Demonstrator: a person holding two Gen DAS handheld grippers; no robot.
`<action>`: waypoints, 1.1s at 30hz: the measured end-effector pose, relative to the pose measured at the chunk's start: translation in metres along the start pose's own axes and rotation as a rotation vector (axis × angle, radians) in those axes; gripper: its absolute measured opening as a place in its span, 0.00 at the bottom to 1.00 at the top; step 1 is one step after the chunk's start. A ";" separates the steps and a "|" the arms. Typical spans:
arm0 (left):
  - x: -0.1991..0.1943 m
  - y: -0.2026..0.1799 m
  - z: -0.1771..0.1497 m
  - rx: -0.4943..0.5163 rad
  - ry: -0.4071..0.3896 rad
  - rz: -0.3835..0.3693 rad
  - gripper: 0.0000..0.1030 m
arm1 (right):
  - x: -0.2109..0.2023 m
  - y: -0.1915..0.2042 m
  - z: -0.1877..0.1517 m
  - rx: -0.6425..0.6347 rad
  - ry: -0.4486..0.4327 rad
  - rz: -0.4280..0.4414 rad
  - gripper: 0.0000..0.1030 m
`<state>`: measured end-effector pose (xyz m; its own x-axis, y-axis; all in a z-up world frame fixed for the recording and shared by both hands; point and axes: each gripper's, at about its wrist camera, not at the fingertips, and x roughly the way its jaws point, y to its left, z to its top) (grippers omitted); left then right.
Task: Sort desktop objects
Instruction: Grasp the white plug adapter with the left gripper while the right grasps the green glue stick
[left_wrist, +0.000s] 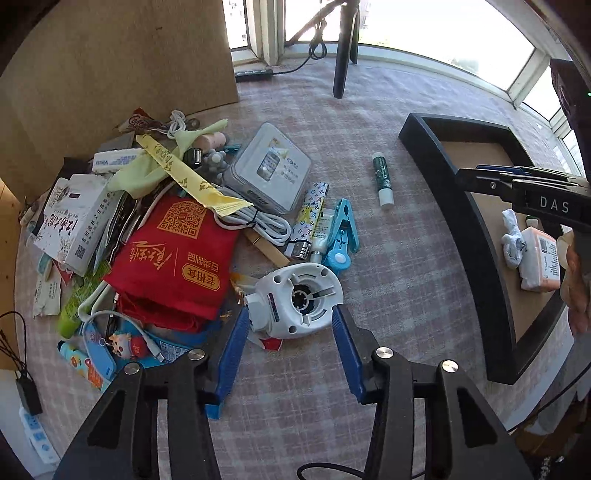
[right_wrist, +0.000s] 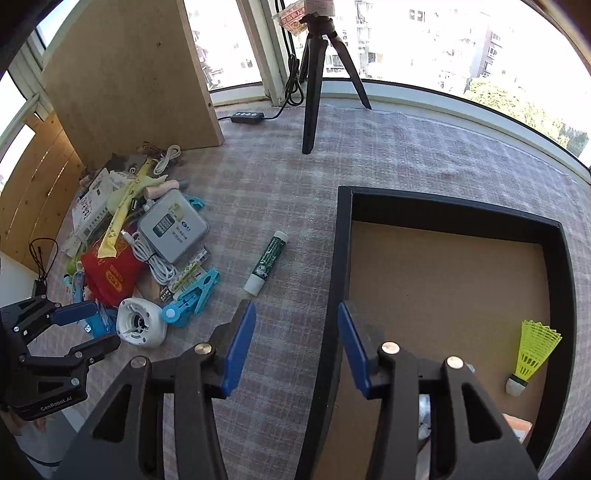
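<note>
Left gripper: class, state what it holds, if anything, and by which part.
Nothing held yet. The left gripper stands open around the white round device, pads beside its rim, not pressing.

Left tool (left_wrist: 291, 350): two flat blue fingers (left_wrist: 232, 354) on black angular linkage arms with triangular cut-outs, each arm pinned by round silver screws (left_wrist: 384, 353); a thin black cable curls at the bottom edge of the frame. Seen from the right wrist at lower left, its black body bears white lettering "GenRobot.AI" and small silver screws.

Right tool (right_wrist: 295, 347): the same build, blue fingers (right_wrist: 240, 347) on black arms with silver screws (right_wrist: 390, 347). Seen from the left wrist at right, its black housing shows white letters "DAS".
</note>
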<state>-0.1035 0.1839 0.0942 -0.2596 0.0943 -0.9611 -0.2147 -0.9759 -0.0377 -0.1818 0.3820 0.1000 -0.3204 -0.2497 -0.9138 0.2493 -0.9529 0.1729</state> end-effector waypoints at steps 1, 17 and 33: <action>0.002 0.003 -0.001 -0.011 0.005 -0.006 0.39 | 0.007 0.003 0.001 0.009 0.014 0.010 0.38; 0.034 0.003 0.014 0.022 0.079 -0.004 0.31 | 0.063 0.025 0.019 0.038 0.114 0.010 0.31; 0.049 -0.007 0.024 0.131 0.088 0.010 0.24 | 0.103 0.027 0.033 0.064 0.166 -0.024 0.22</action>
<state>-0.1371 0.2003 0.0538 -0.1801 0.0615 -0.9817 -0.3353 -0.9421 0.0025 -0.2380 0.3244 0.0224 -0.1692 -0.2003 -0.9650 0.1832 -0.9685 0.1689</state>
